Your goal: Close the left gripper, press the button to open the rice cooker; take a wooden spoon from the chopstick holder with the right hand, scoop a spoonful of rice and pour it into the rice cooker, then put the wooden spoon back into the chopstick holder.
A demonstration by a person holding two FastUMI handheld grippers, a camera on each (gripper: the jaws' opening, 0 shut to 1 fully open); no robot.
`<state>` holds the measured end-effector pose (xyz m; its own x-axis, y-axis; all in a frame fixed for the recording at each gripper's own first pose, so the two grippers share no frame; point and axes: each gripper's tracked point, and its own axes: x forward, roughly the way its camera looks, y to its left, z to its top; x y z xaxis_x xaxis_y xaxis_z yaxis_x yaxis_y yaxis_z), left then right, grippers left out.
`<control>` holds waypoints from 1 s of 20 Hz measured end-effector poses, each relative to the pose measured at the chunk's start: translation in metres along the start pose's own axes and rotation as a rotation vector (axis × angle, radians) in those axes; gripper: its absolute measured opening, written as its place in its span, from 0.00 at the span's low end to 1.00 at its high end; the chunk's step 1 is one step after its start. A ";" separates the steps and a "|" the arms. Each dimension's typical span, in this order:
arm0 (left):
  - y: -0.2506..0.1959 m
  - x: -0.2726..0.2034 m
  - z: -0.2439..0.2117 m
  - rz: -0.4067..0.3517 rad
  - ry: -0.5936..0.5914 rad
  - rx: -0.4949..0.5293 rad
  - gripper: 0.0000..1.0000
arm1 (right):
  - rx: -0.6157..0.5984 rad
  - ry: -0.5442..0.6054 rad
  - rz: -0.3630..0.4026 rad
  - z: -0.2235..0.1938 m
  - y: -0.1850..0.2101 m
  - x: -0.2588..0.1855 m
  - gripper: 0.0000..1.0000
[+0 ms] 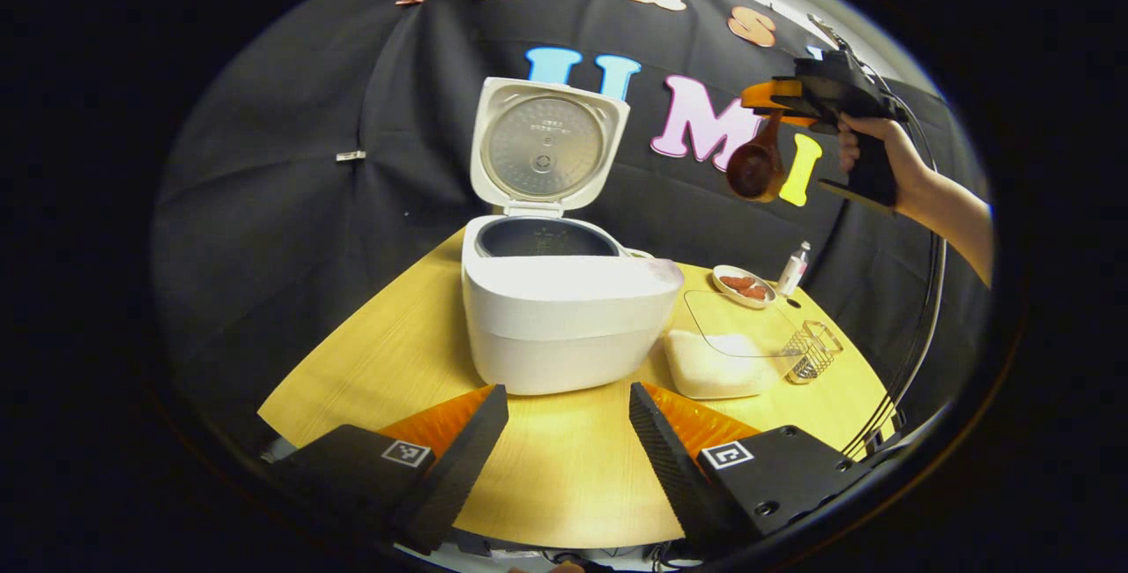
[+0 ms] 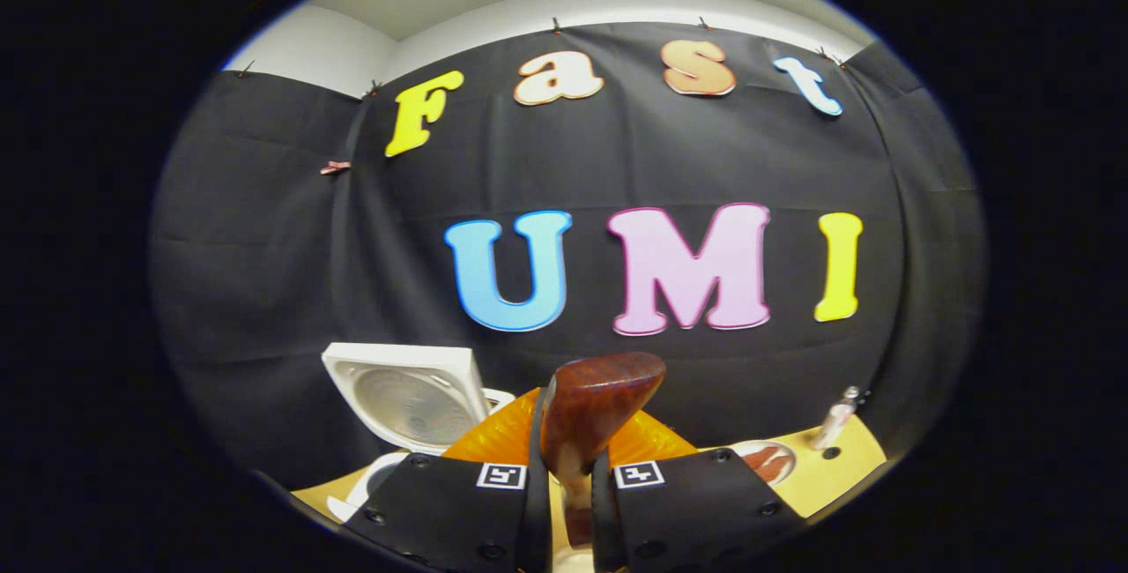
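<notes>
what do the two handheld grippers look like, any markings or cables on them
Each gripper has a black body, and each of its fingers carries a small square black-and-white tag, as on the left gripper and right gripper. Orange translucent panels sit behind the fingers. In the left gripper view the right gripper has a black pistol-style handle with a cable trailing off; the forearm holding it is bare, with no sleeve in view.
</notes>
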<state>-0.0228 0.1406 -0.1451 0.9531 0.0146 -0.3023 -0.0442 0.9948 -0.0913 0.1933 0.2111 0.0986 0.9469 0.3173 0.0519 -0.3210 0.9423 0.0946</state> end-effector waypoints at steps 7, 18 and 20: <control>-0.070 0.012 0.001 -0.042 0.031 0.021 0.96 | 0.049 0.083 -0.180 -0.039 -0.153 -0.053 0.22; -0.125 0.020 0.036 0.039 -0.020 0.006 0.96 | 0.228 0.241 -0.282 -0.141 -0.265 -0.080 0.22; -0.131 0.019 0.036 0.073 -0.014 0.001 0.96 | 0.237 0.278 -0.273 -0.166 -0.271 -0.080 0.22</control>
<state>0.0124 0.0143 -0.1046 0.9513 0.0888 -0.2953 -0.1139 0.9911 -0.0687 0.2074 -0.0518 -0.0965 0.9562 0.1078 -0.2721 -0.0239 0.9554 0.2943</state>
